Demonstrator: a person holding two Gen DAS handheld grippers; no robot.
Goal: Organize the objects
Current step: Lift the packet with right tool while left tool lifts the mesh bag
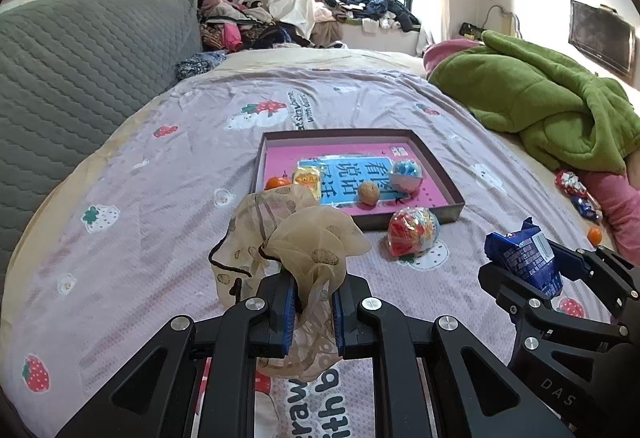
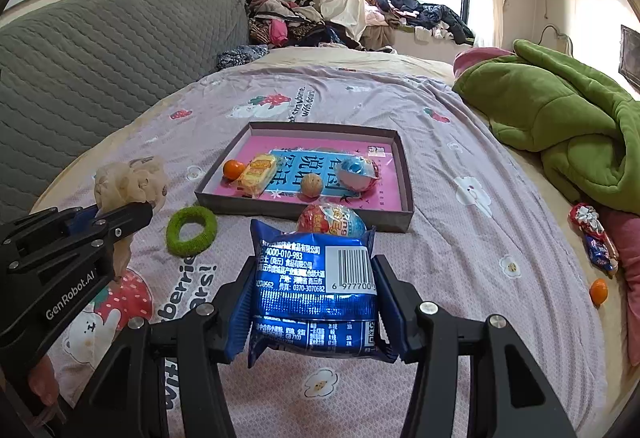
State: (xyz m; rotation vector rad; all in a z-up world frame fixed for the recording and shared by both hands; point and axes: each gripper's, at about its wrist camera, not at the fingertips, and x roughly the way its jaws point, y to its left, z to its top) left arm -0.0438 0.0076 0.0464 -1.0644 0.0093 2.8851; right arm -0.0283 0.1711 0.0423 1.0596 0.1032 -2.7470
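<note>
**Inspector:** While both claws are loaded, nothing more is going into the box [image 2: 404, 173]. Four items lie inside it: a small orange [image 2: 233, 169], a yellow packet [image 2: 259, 169], a walnut [image 2: 311, 185] and a blue-pink capsule [image 2: 356, 171].

**Clerk:** And the claws?

**Inspector:** The right claw [image 2: 316, 302] is clamped on a blue snack packet [image 2: 316, 278]; the left claw [image 1: 316, 308] is pinched on a beige mesh pouch [image 1: 296, 238]. Both are held above the bed's near edge.

**Clerk:** What's outstanding?

**Inspector:** I judge it roughly half done. A red capsule [image 2: 331, 220] touches the box's near wall outside, a green ring [image 2: 192, 226] lies near its near left corner, and a second orange [image 2: 599, 292] with foil sweets [image 2: 594, 234] sits by the bed's right edge.

**Clerk:** The room?

**Inspector:** Strawberry-print sheet [image 2: 460, 238], green blanket [image 2: 568, 121], grey headboard [image 2: 100, 49], clothes heaped at the window.
</note>
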